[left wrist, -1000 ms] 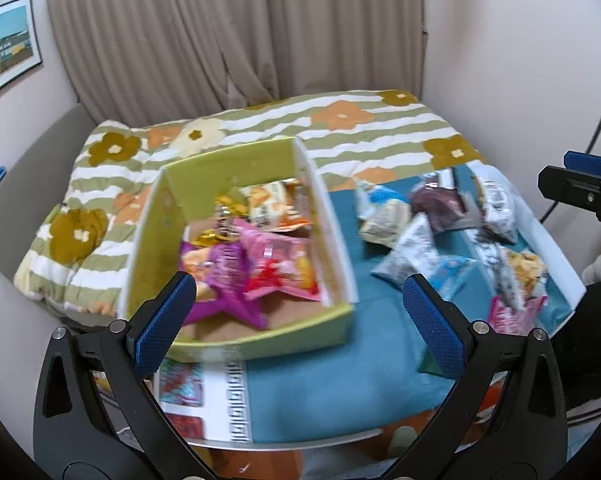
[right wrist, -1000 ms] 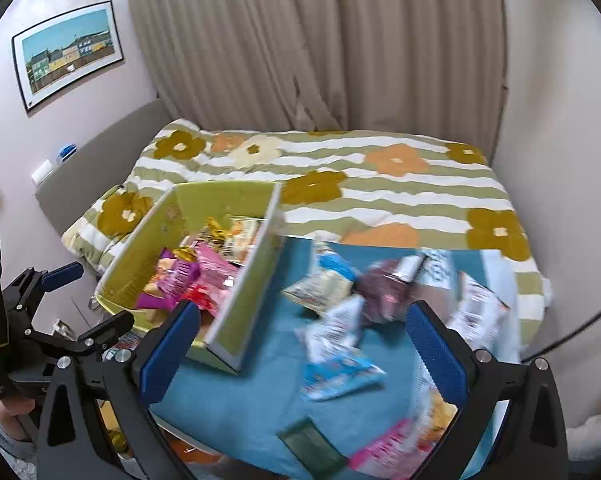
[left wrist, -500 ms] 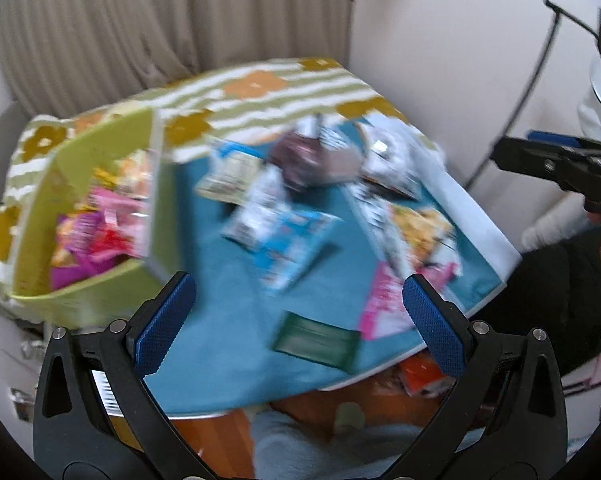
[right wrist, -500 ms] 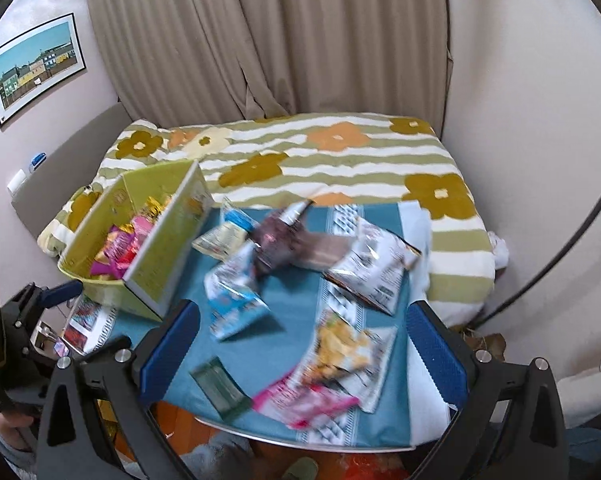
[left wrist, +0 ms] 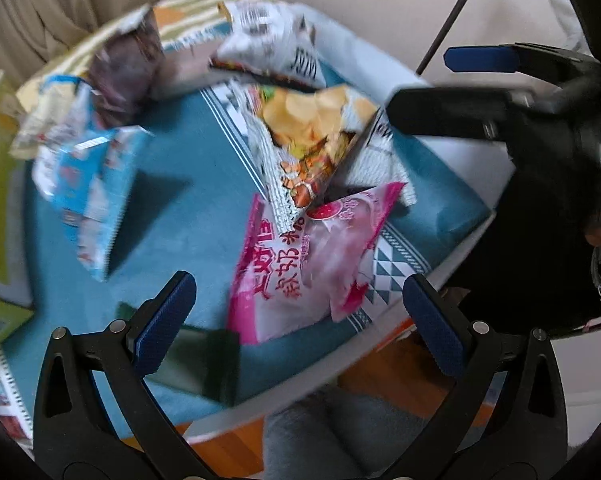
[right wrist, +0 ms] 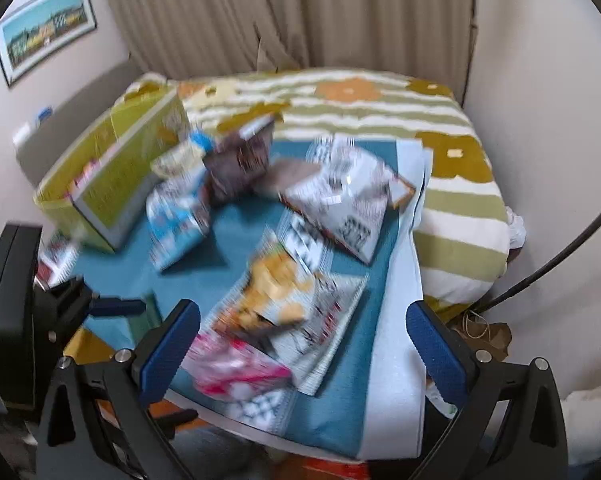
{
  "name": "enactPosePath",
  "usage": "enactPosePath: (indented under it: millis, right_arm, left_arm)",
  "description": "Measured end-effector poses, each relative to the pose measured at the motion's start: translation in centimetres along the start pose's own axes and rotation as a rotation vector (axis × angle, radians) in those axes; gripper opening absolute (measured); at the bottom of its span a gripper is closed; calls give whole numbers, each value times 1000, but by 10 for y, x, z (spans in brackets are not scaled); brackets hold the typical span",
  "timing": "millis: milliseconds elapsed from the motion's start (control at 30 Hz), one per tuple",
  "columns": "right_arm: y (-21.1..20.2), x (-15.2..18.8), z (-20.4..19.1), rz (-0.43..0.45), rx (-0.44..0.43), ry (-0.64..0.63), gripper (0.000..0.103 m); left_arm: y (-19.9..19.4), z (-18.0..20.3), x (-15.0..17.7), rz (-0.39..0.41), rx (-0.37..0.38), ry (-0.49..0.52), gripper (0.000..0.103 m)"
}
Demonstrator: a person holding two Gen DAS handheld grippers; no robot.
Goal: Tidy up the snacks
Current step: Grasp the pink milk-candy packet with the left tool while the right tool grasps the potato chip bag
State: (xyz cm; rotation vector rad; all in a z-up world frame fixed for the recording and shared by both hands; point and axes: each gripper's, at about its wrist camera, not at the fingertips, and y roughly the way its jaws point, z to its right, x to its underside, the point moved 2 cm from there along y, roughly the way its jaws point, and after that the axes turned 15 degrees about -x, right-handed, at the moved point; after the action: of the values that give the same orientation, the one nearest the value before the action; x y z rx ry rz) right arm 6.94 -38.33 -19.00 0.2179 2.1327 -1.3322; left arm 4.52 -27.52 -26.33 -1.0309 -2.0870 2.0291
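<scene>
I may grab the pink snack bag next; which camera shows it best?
Left wrist view: the pink plastic snack bag lies large between the open left gripper's fingers, print readable. Right wrist view shows it small, blurred, partly behind a finger.

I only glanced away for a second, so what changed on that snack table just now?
The left tool swung right, away from the green box, and dropped close over the pink packet. The right tool also came lower over the chips bag. Neither took hold of anything; both are open and empty. The snacks appear to lie where they were.
</scene>
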Motion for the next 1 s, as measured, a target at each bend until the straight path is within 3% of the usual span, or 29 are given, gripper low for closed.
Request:
enactPosePath:
  millis: [400,667,867,1000]
  right_arm:
    - [50,6,12,-166,32,-179,103]
    - [70,1,10,-235,24,-263,103]
    - [77,-9,5,-225,3,-300,103]
    - [84,-17,4,-213,-30,-292,103]
  left_arm:
    - [46,3,-15,-77,34,2,99]
    - [52,7,-28,-59,22,26,73]
    - [48,-22,-42,-55,26,5,59]
    - [53,-33,-46,-54,8,6,59]
